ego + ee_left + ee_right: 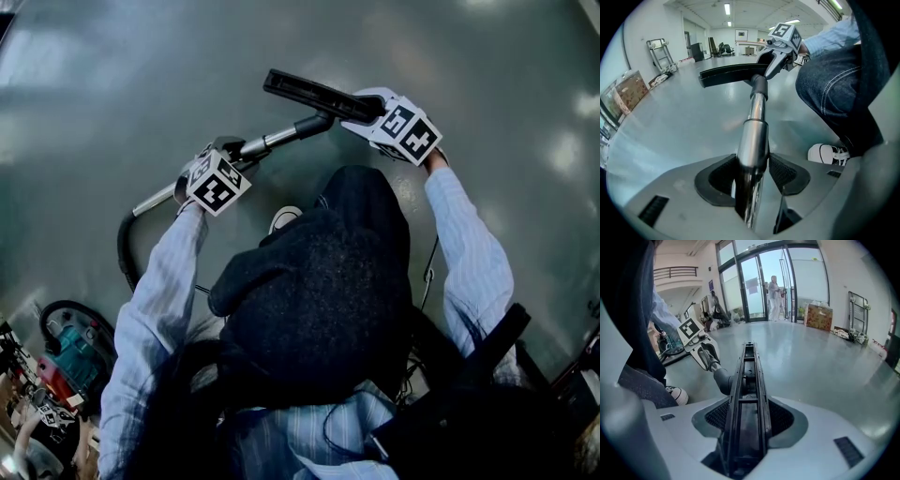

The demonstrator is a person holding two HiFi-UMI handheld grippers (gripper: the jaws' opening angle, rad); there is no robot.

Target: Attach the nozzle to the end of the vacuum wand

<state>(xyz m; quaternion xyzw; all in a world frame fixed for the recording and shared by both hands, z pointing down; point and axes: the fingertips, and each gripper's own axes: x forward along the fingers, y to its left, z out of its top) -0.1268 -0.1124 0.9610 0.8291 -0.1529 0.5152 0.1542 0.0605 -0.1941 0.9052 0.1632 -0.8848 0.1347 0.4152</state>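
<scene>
While the left claw (pixel 752 174) squeezes the shiny metal vacuum wand (pixel 755 126) between its two pads, the right claw (pixel 747 416) is closed on the long flat black plastic nozzle (pixel 746 376).

From the head view, the wand runs from the lower left up to the upper right. Its black end points at the nozzle. The nozzle lies across that end, high in the middle of the frame, above the grey shiny floor (pixel 112 75). The black end touches the nozzle's side. I cannot tell if it is pushed in.

Only the right gripper view shows the open slot along the nozzle, and the glass doors (pixel 759 282) far behind. Only the head view shows the black hose (pixel 124 248) curling at the left.
</scene>
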